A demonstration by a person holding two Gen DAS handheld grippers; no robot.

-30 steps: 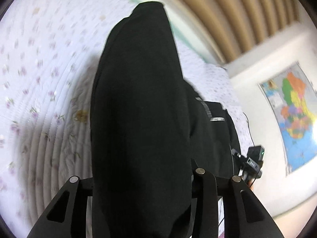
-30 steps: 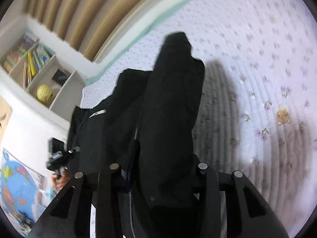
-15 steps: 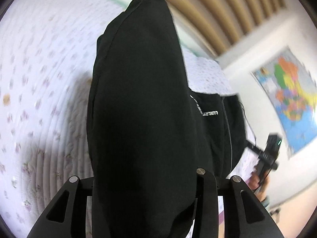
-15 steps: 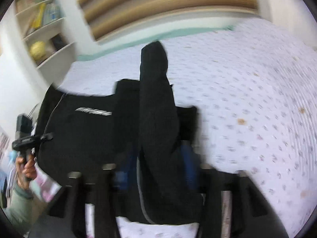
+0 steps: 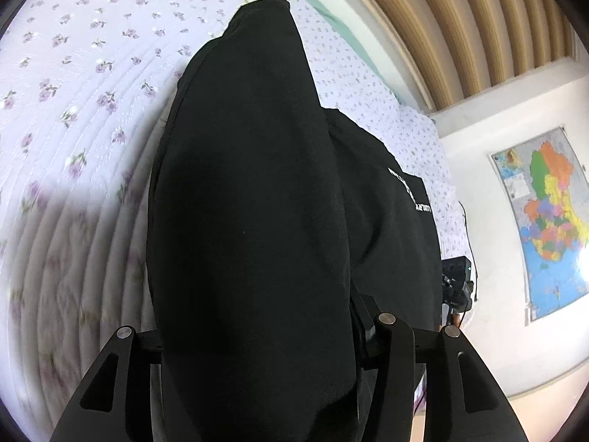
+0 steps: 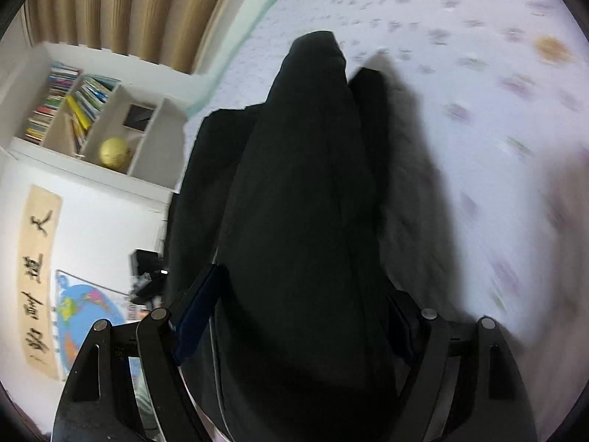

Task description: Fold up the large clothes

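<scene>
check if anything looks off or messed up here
Nothing stands out. Each gripper, left and right, is shut on a bunch of the black garment, which drapes over the floral quilt. No tear or spill shows; the right view is blurred at its edge.

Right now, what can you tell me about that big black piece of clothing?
The black garment looks like soft, thick, plain cloth with small white lettering on one part. A bunched fold runs between the fingers of the left gripper, and another fold through the right gripper; both are shut on it. It hangs lifted over the floral quilt, its far ends drooping toward the bed.
</scene>
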